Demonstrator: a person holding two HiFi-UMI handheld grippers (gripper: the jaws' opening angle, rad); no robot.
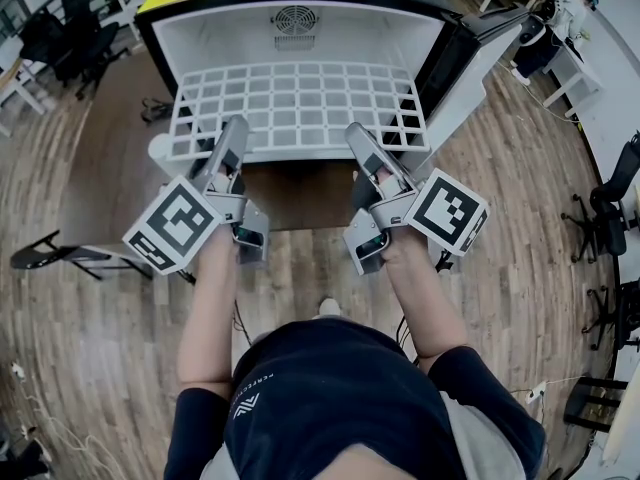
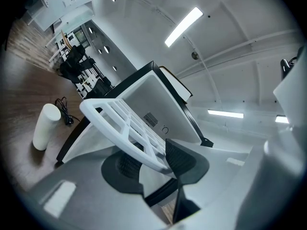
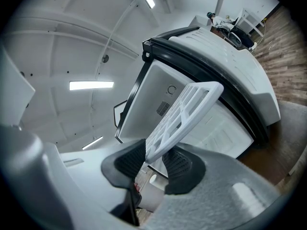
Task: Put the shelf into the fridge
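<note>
2 bare forearms (image 1: 210, 308) stretch forward; left hand-held gripper (image 1: 235, 130) and right hand-held gripper (image 1: 358, 134) clamp the near edge of the white plastic grid shelf (image 1: 300, 98).

No legible txt; shirt logo (image 1: 243, 404) too small

I log this as an office-type lab or test room, not a home. Items seen: wood-plank floor (image 1: 90, 368) throughout; black office chairs (image 1: 70, 28) and white tables (image 2: 64, 6) well beyond my left gripper (image 1: 232, 133); more rolling chairs (image 1: 610, 208) and a white desk (image 1: 575, 73) out past my right gripper (image 1: 362, 140). Above both tools: bare white ceiling, strip lights (image 2: 183, 26), exposed conduit (image 2: 208, 78); a loose cable (image 2: 64, 110) lies on the floor left of the left tool.
</note>
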